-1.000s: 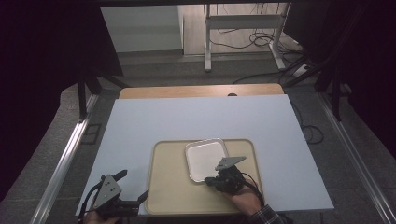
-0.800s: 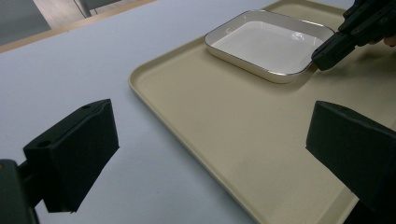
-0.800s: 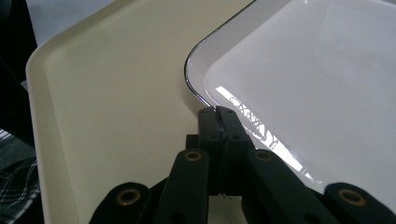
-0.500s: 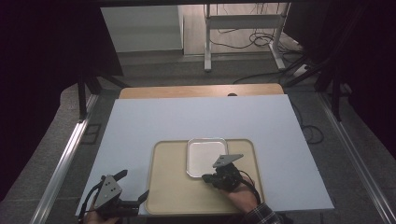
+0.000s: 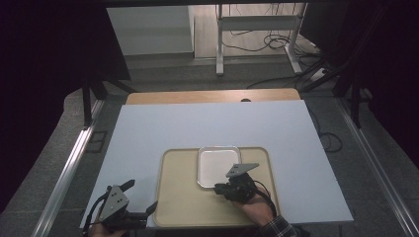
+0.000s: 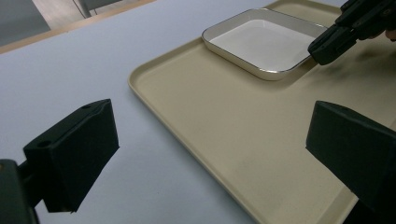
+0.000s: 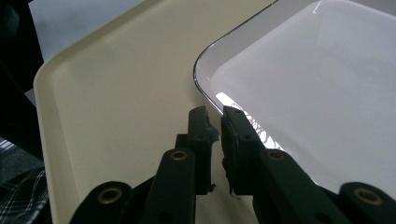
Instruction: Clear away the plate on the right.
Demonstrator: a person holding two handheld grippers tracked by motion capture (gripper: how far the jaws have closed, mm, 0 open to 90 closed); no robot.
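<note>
A white square dish with a thin metal-coloured rim lies empty on the far part of a tan tray. My right gripper is at the dish's near rim. Its jaws have just been opening and stand a narrow slit apart. The rim runs in under the tips, and the pads do not press on it. My left gripper hangs wide open and empty at the tray's near left corner. From there the right gripper shows against the dish.
The tray rests near the front edge of a pale blue table top, with a wooden strip along the far edge. Metal rails run down both sides. Beyond the table are a stand and cables on the floor.
The dish has turned a little and now lies square with the tray. My right gripper has stayed at its near rim. The left gripper has not moved.
</note>
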